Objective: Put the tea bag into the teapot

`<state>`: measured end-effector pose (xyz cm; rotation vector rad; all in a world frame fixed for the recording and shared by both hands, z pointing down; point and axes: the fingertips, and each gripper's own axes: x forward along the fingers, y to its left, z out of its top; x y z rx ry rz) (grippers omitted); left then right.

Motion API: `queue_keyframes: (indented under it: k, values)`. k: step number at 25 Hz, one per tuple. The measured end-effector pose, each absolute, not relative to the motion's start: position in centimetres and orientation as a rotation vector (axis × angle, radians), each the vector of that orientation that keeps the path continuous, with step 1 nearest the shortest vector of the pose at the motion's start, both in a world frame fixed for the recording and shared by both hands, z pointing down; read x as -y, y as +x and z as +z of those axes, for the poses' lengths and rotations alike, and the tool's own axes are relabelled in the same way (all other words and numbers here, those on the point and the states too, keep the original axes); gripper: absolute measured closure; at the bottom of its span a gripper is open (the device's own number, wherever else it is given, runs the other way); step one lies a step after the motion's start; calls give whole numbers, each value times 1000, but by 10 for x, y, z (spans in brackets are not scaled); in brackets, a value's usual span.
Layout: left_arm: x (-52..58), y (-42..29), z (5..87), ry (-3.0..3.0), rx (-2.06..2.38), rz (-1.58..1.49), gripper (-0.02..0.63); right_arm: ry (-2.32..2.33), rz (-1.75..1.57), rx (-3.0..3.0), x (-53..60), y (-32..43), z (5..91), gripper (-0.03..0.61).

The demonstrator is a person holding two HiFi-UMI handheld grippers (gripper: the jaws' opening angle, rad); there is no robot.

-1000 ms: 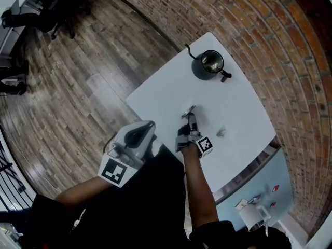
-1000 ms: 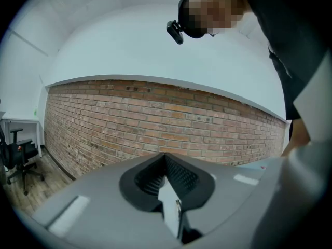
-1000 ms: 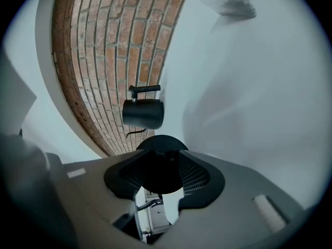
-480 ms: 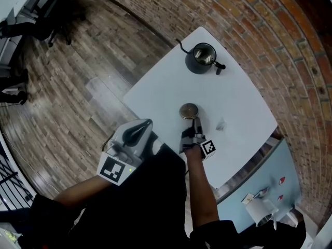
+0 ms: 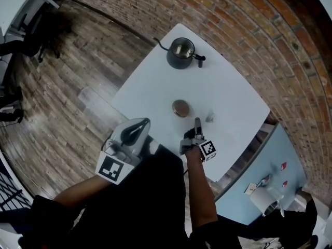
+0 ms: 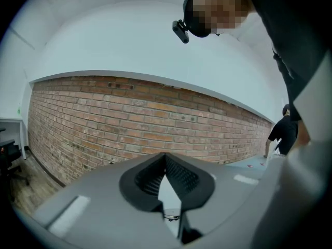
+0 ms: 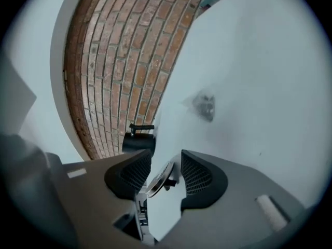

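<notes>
Since the teapot point(image 5: 180, 53) stands lidless at the worktop's point(image 5: 150, 87) twelve o'clock end, only the tea bag point(image 5: 209, 117) remains, lying at three o'clock of the lid point(image 5: 180, 108), ahead of the right gripper's point(image 5: 197, 122) just-spread, empty fingers; the left gripper's point(image 5: 142, 126) are together.

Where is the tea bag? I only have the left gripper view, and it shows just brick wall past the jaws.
Observer: The tea bag lies on the white table, just right of the right hand-held gripper in the head view.
Operator: Is the teapot open?
Observer: Yes. The teapot stands near the table's far corner with its lid off, and the lid lies mid-table.
Operator: Is the right one free?
Observer: Its jaws have just been opening and stand apart. The lid lies just ahead of them, and the pads are not pressing on it.
</notes>
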<state>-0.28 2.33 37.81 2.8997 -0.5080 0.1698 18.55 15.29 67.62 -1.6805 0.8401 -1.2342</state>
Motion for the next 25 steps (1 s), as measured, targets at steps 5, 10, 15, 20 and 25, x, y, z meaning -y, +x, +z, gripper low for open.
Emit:
queue_keyframes:
  k: [5, 10, 15, 20, 25]
  values:
    - [-31, 12, 376, 2900, 476, 154, 614, -1884, -1177, -833, -181, 230, 675, 416]
    - [-33, 19, 377, 2887, 494, 157, 614, -1986, -1222, -824, -194, 256, 683, 408]
    - [-37, 27, 369, 2936, 514, 149, 614, -2109, -1315, -916, -189, 264, 692, 396]
    - [-39, 31, 370, 2916, 541, 161, 614, -2132, -1366, -920, -186, 267, 699, 395]
    - [-38, 30, 374, 2893, 586, 168, 614, -2152, -1405, -935, -184, 270, 705, 396]
